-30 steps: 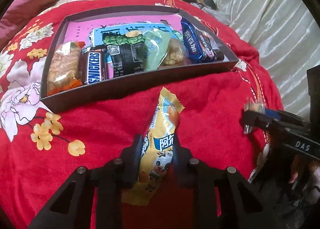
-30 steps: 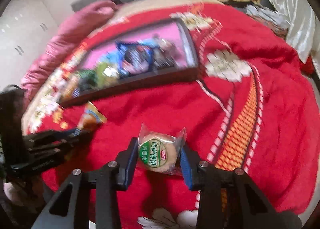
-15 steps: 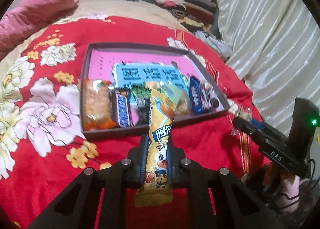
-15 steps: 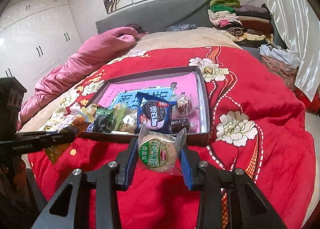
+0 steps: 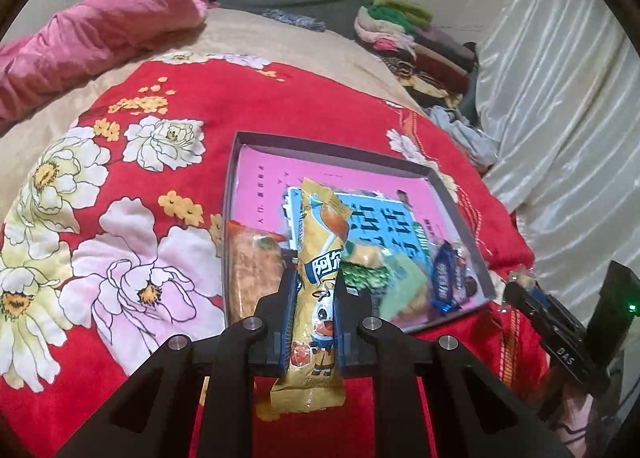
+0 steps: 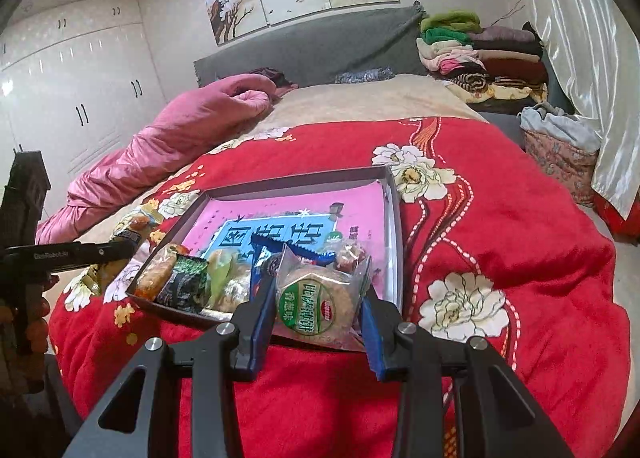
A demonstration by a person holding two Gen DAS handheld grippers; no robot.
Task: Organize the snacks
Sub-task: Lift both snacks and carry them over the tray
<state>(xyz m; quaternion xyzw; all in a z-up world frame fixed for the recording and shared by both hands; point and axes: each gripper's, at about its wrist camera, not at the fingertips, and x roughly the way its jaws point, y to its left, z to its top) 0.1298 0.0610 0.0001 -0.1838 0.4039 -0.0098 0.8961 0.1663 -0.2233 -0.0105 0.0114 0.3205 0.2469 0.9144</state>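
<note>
Both cameras ride on the hand-held grippers and look forward along their fingers, tilted down at the bed (image 6: 500,226). The left wrist view faces the shallow tray (image 5: 460,214) from near its front left corner, close in. The right wrist view looks from the tray's (image 6: 394,234) front edge, towards the headboard (image 6: 312,46). Both share the tray, red blanket (image 5: 248,106), and probably the folded clothes (image 6: 480,54).

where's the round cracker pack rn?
Right wrist view: the round cracker pack is clamped in the right claw, held off the red blanket at the snack tray's near edge.
</note>
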